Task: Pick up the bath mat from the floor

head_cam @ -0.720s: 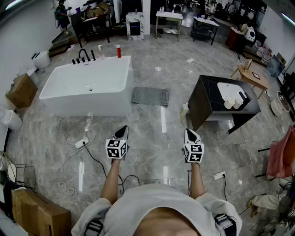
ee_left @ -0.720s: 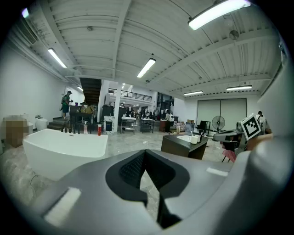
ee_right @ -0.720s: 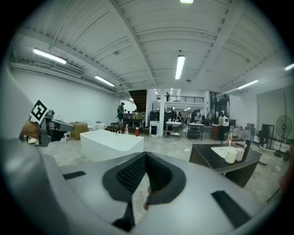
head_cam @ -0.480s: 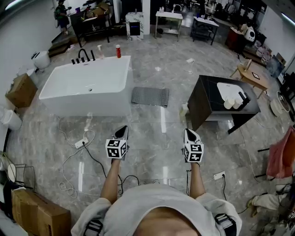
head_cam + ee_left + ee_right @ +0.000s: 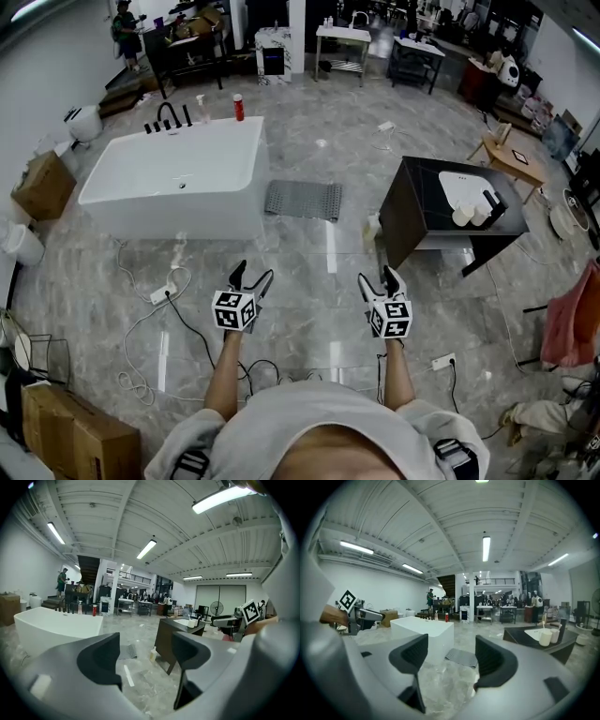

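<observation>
The grey ribbed bath mat (image 5: 303, 199) lies flat on the marble floor, just right of the bathtub and well ahead of me. It shows small and distant between the jaws in the left gripper view (image 5: 131, 651) and the right gripper view (image 5: 461, 657). My left gripper (image 5: 253, 277) and right gripper (image 5: 377, 279) are held out side by side at about waist height, far short of the mat. Both are open with nothing between their fingers.
A white bathtub (image 5: 173, 178) stands left of the mat. A dark vanity with a white basin (image 5: 450, 216) stands to the right, a bottle (image 5: 374, 225) at its corner. Cables and a power strip (image 5: 164, 293) trail on the floor at left. Cardboard boxes (image 5: 80, 436) sit at the near left.
The jaws of both grippers, together before, now stand apart. The scene has slid slightly down the head view, so I have moved a little toward the mat.
</observation>
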The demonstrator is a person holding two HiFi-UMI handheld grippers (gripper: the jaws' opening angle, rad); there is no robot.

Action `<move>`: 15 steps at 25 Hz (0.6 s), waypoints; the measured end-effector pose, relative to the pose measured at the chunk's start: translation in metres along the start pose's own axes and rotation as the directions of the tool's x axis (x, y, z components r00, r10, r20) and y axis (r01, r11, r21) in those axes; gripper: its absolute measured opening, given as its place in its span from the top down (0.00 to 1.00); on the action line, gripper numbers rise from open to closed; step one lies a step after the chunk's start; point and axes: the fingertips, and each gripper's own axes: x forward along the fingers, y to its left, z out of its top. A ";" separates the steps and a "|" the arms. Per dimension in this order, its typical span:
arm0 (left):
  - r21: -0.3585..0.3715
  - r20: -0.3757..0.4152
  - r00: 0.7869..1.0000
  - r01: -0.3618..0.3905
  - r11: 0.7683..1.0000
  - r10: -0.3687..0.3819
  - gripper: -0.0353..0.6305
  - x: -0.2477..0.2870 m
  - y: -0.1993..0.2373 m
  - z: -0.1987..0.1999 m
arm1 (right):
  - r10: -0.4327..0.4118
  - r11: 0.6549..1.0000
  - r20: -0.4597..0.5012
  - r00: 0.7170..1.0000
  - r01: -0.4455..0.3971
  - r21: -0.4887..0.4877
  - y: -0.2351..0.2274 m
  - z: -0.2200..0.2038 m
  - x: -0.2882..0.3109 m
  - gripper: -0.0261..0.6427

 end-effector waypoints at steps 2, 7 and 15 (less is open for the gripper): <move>0.000 -0.015 1.000 -0.003 1.000 0.003 0.45 0.004 -0.005 -0.005 | -0.003 1.000 -0.011 1.000 0.003 -0.005 -0.005 -0.003 -0.001 0.53; 0.000 -0.038 0.999 -0.001 1.000 0.001 0.45 0.011 -0.018 -0.015 | -0.014 1.000 -0.029 0.999 0.013 -0.009 -0.019 -0.013 -0.004 0.53; -0.011 -0.058 0.998 -0.013 1.000 0.013 0.45 0.025 -0.020 -0.021 | -0.025 0.999 -0.034 0.999 0.024 -0.028 -0.038 -0.013 0.011 0.53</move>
